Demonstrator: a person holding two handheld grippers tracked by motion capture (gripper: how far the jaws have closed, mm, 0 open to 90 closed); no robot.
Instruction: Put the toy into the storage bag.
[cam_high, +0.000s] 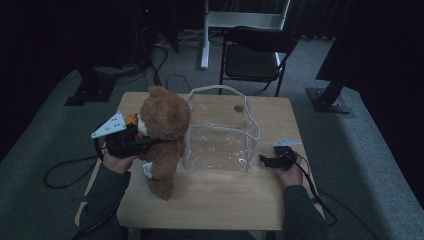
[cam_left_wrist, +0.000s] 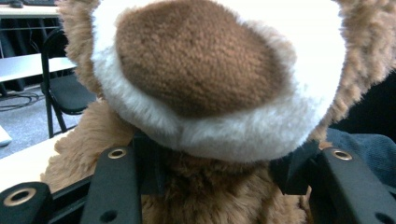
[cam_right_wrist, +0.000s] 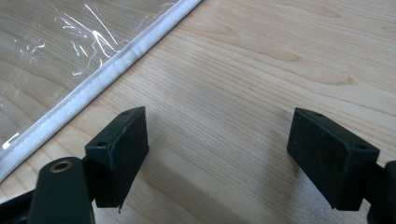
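1. High view: the clear plastic bag (cam_high: 220, 130) with white piping stands open-topped near the middle of the wooden table (cam_high: 225, 200), and everything here is placed from it. The brown teddy bear (cam_high: 162, 135) stands upright, touching the bag's left wall. The left gripper (cam_high: 142, 142) comes in level from the left of the bag, the person's left hand (cam_high: 117, 160) wrapped round its body with the forearm rising from the bottom edge; its jaws are clamped on the bear below the head. The right gripper (cam_high: 262, 160) sits low just right of the bag's near right corner, pointing towards it, held by the right hand (cam_high: 290, 175)

2. Left gripper view: the left gripper (cam_left_wrist: 215, 186) has its two black jaws pressed into the teddy bear's (cam_left_wrist: 201, 74) fur on either side of the neck, under the white muzzle, at a middling spread. A black chair (cam_left_wrist: 60, 84) stands behind

3. Right gripper view: the right gripper (cam_right_wrist: 217, 154) hangs close above the bare table (cam_right_wrist: 261, 60), jaws spread wide with nothing between them. The bag's white-piped edge (cam_right_wrist: 98, 77) runs just beyond the left-hand jaw
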